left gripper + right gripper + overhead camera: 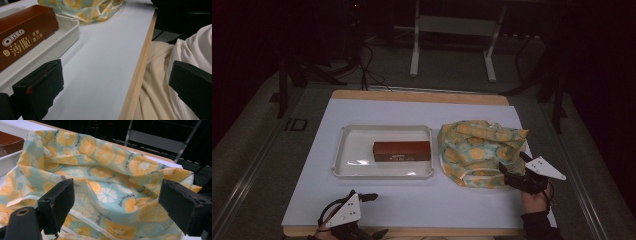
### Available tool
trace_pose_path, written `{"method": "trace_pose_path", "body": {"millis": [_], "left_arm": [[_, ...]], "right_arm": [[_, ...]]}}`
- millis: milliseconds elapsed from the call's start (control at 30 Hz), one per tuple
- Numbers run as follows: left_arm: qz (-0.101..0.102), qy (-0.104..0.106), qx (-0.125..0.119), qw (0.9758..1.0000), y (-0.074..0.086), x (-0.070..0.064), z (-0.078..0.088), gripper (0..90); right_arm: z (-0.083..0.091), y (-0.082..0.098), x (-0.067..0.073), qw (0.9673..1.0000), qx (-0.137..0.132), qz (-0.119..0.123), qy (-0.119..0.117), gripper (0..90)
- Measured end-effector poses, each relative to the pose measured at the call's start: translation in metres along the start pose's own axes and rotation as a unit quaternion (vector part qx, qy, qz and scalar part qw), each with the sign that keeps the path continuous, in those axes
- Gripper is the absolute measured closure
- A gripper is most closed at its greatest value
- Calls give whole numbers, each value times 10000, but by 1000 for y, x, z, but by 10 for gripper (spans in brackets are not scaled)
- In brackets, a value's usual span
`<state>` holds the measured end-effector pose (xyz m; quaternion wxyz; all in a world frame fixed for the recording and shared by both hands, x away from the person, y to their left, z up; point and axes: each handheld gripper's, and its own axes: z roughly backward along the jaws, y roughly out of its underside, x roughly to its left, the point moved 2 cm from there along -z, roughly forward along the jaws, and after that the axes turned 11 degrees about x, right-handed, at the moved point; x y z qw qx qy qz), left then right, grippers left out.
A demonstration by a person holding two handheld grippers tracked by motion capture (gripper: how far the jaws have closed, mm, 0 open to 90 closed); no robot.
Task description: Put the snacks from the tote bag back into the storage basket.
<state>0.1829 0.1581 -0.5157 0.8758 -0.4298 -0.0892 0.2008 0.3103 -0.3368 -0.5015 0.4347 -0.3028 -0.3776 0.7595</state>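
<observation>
Two grippers, both jaws spread wide, gripping nothing.
Right gripper at the orange-print bag; left gripper near table edge, below tray.

Room was dark; grey floor, white frame behind table, cables trailed on floor.

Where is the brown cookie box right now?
In the high view, the cookie box lies flat in the white tray at the middle of the table, just left of the orange-print bag.
</observation>
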Motion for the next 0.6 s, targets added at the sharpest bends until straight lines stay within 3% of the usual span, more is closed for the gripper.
{"method": "trace_pose_path", "body": {"millis": [600], "left_arm": [[-3, 8, 10, 10000, 0, 0, 0, 0]], "right_arm": [[-4, 1, 1, 9999, 58, -9, -90, 138]]}}
